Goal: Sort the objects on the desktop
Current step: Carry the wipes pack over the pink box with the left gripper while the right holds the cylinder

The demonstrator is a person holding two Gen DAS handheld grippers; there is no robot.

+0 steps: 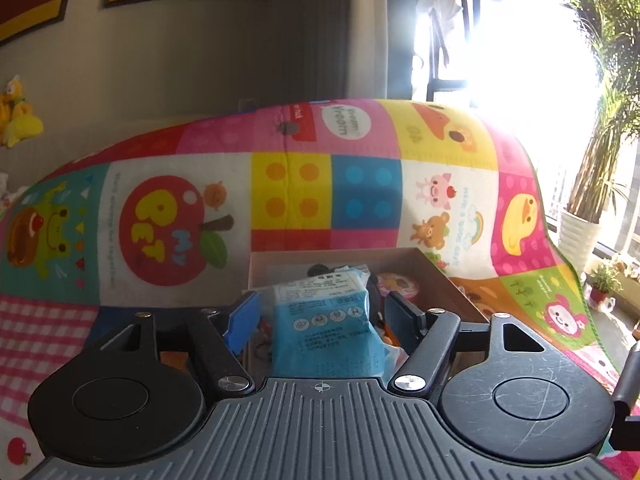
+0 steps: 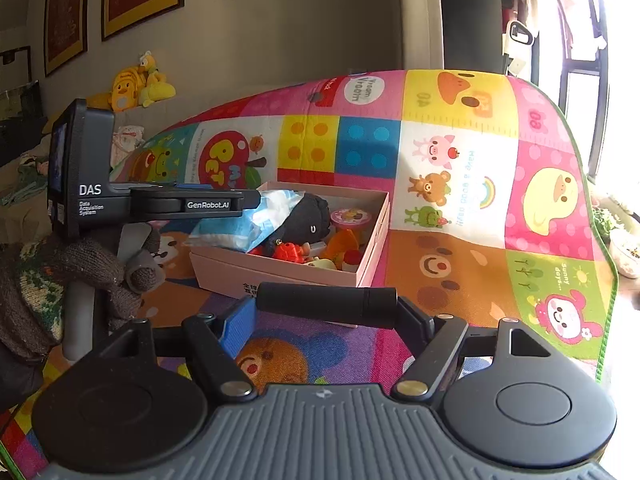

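Note:
An open pink cardboard box stands on the colourful play mat. A blue tissue pack lies tilted in its left end, beside a black plush toy, a pink round tin and small orange and red toys. My left gripper, held by a gloved hand, hovers over that end. In the left wrist view the left gripper stands open around the pack, pads apart from it. My right gripper is shut on a black cylinder, held crosswise in front of the box.
The mat drapes over a raised surface whose right edge falls away toward a bright window. Yellow plush toys sit on a ledge at the back left. A potted plant stands on the floor to the right. Framed pictures hang on the wall.

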